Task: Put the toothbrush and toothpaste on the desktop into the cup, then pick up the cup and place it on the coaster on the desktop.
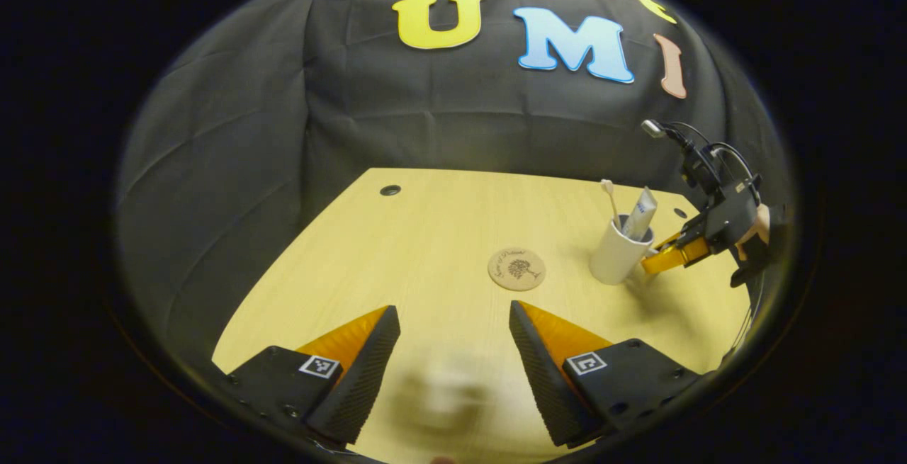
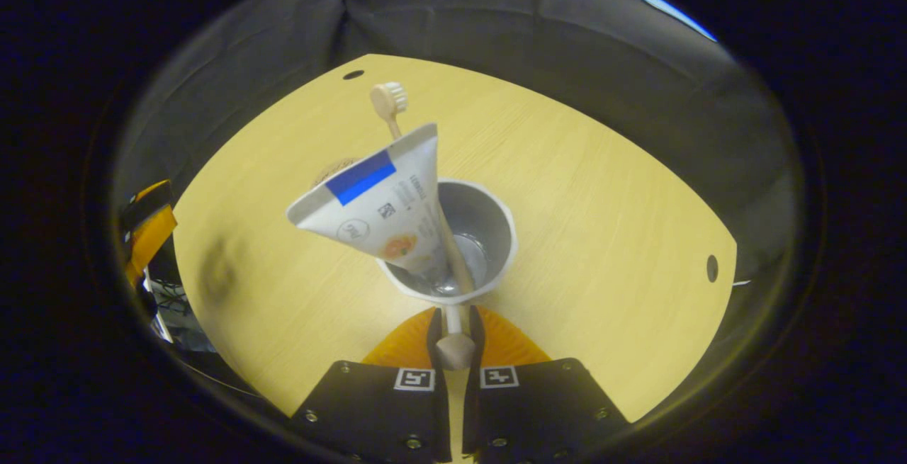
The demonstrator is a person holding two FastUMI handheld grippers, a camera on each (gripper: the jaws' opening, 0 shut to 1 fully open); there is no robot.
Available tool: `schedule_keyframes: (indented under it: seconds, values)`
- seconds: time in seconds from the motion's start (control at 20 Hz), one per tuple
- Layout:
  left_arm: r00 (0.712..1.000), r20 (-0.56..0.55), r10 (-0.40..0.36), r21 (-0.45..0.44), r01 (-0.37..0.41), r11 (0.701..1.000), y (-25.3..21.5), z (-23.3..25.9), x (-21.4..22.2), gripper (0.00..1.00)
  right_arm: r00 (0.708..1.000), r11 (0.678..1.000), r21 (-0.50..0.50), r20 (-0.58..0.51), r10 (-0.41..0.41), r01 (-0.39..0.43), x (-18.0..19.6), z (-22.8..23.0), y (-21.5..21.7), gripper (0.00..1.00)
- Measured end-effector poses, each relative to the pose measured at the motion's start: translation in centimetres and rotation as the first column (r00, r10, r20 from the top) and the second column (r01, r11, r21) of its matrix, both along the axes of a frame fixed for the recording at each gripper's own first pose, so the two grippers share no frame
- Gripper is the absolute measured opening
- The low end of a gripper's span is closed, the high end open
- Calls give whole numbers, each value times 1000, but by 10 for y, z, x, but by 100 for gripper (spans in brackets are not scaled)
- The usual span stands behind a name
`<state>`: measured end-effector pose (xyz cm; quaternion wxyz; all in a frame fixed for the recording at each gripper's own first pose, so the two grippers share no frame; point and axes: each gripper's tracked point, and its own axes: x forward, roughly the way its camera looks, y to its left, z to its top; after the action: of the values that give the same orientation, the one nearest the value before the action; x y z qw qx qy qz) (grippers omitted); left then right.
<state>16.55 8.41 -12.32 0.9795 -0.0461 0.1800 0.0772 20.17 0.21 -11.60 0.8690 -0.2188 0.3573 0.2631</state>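
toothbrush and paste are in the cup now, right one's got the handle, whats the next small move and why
Probably lift the cup a little off the desktop. The right hand-held gripper is shut on the cup's handle, and the toothbrush and toothpaste already stand inside it. The coaster lies bare beside the cup, toward the open left hand-held gripper, so a short carry should follow.

Hand-held gripper (image 2: pixel 454 328) pinches cup (image 2: pixel 496 237) handle (image 2: pixel 453 340) (toothpaste (image 2: pixel 382 205) inside).
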Motion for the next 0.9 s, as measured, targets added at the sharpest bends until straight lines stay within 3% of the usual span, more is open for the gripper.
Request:
schedule_keyframes:
  seconds: [0.6,0.9]
  values:
    - [1000,-9,28,-9,-28,1000,14,-5,-3,100,999,994,105,46,20,-25,2,8,62,8]
    - [999,-12,37,-11,-37,999,27,-3,-6,100,996,985,157,69,57,-68,8,26,117,8]
